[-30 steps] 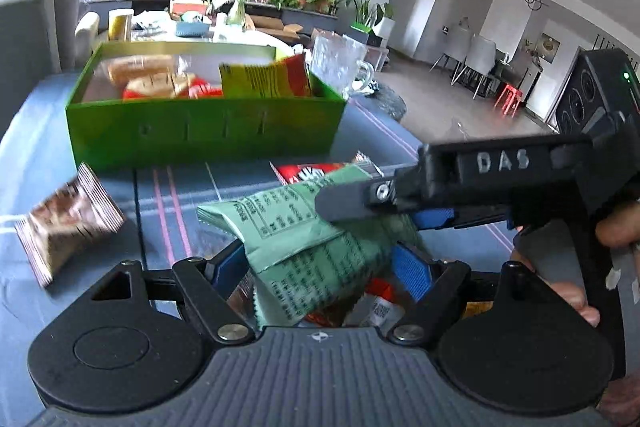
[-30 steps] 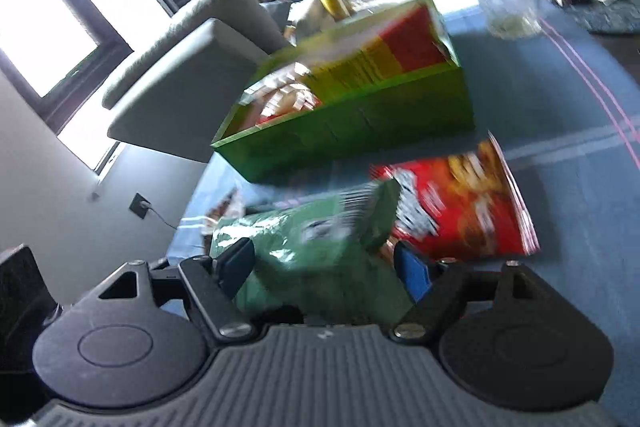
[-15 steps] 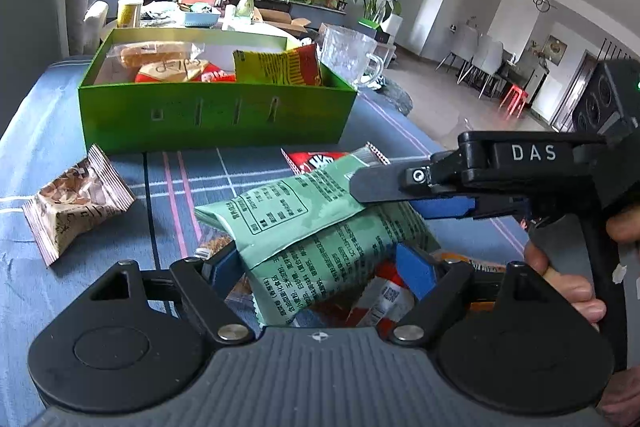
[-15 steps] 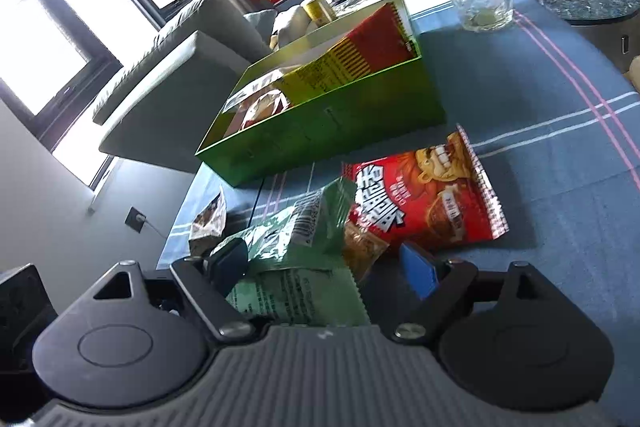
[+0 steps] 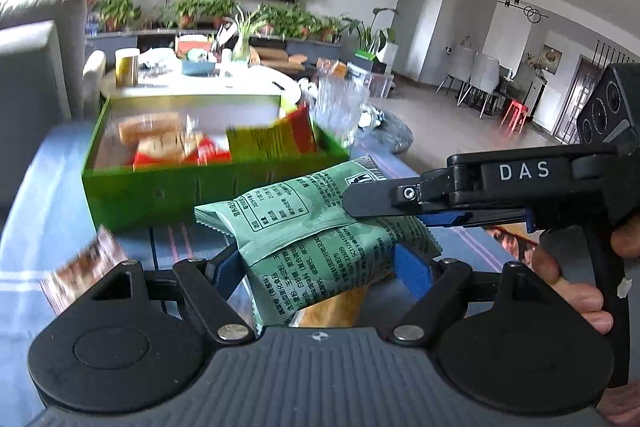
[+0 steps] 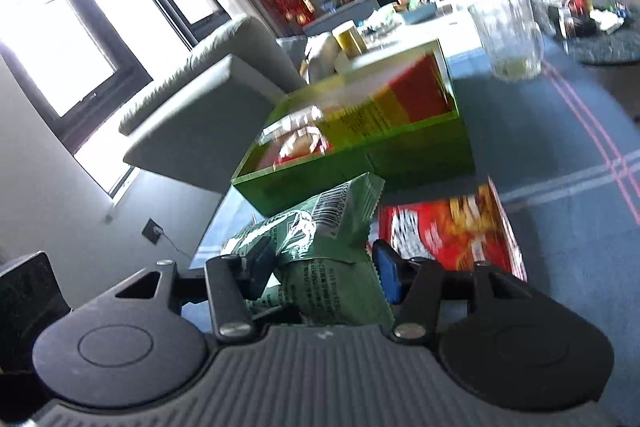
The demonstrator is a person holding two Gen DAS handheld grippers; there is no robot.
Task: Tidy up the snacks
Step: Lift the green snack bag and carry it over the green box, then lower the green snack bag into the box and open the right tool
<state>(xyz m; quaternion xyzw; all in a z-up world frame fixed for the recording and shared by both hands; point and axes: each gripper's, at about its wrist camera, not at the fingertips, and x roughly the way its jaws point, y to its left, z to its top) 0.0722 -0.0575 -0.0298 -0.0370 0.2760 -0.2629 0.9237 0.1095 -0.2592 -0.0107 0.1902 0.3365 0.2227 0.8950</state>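
Observation:
A green snack packet [image 5: 316,227] hangs above the blue tablecloth, held from two sides. My left gripper [image 5: 320,267] has its blue pads against the packet's middle, and its jaws are closing. My right gripper [image 5: 380,211] comes in from the right and pinches the packet's right end. In the right wrist view the right gripper [image 6: 324,267] squeezes the crumpled green packet [image 6: 320,227] between its pads, its jaws closing. Behind it stands a green box [image 5: 160,195] with several snack packets inside.
A red snack packet [image 6: 448,235] lies flat to the right of the green box [image 6: 420,151]. A brown packet [image 5: 80,271] lies at the left, an orange one [image 5: 340,307] under the held packet. A glass mug [image 5: 340,107] stands behind the box. A hand [image 5: 568,287] grips the right handle.
The green packet has come up off the table with the left gripper. The right gripper's jaws have narrowed onto the packet's end.

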